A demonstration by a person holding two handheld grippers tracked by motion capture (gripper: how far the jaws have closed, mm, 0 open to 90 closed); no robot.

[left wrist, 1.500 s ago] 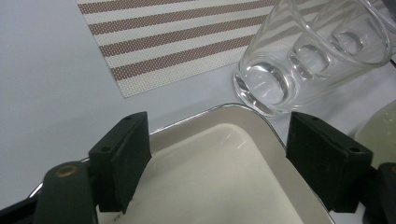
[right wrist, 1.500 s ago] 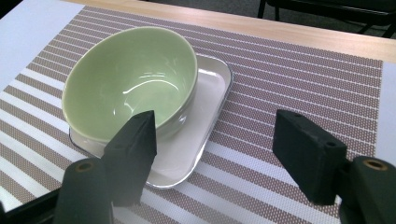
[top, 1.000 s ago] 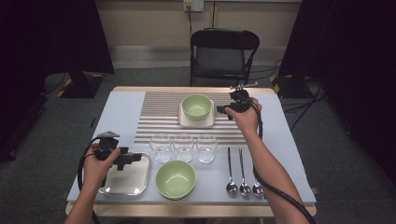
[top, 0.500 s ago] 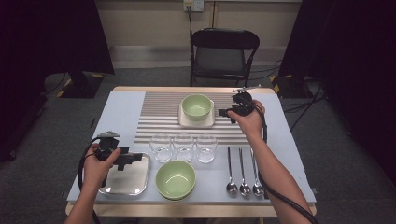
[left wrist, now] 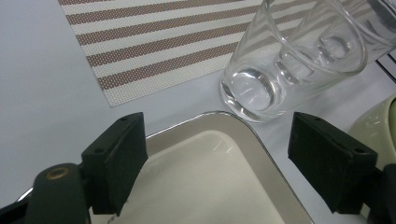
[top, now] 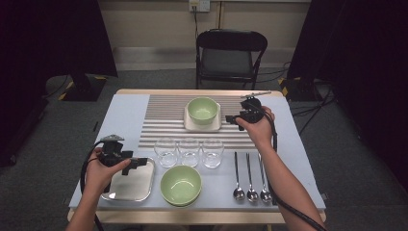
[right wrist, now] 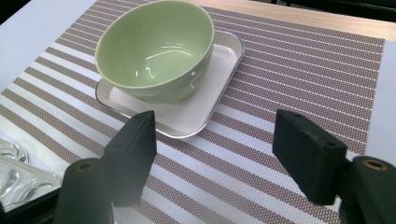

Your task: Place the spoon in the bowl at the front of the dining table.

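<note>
High view is showing the right gripper hovering over the striped placemat, just beside the white square tray that is carrying a green bowl. Its jaws are standing wide apart with nothing between them; in the right gripper view they are pointing at the near corner of this tray. The left gripper is hanging over the steel tray at the near left of the table, and its jaws are also standing apart and holding nothing. Three glasses are standing in a row between the two trays, and a second green bowl is sitting just beside the steel tray.
</note>
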